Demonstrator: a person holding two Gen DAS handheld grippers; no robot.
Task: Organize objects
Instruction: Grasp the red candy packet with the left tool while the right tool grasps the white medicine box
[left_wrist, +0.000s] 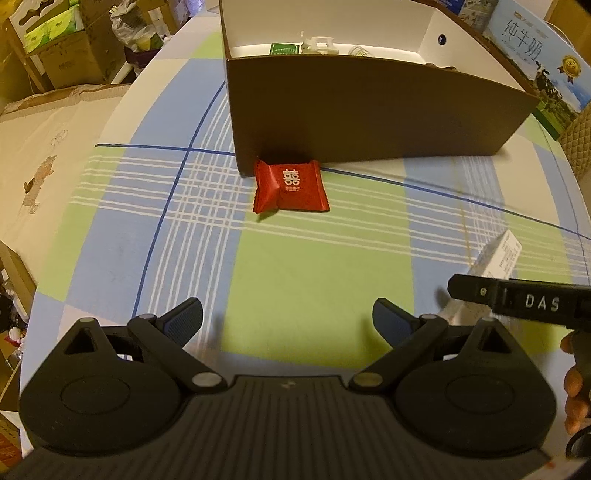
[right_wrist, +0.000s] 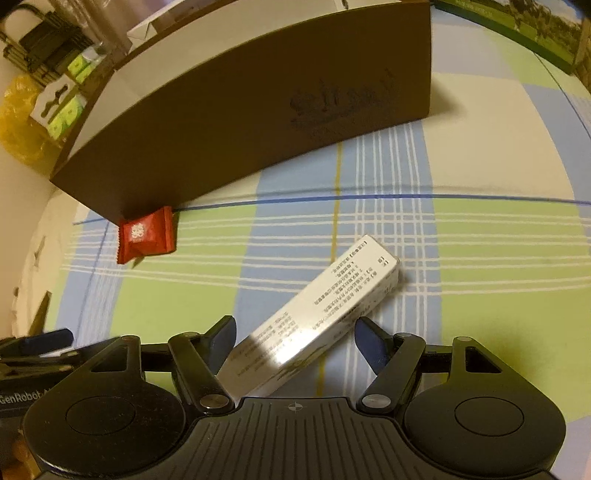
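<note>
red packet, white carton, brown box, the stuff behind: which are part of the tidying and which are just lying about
Part of the job:
- red packet, against the brown box
- white carton, between the open right claw fingers
- brown box, already holding small items
- left claw, open, empty

Lying about:
- milk carton
- cardboard boxes
</note>
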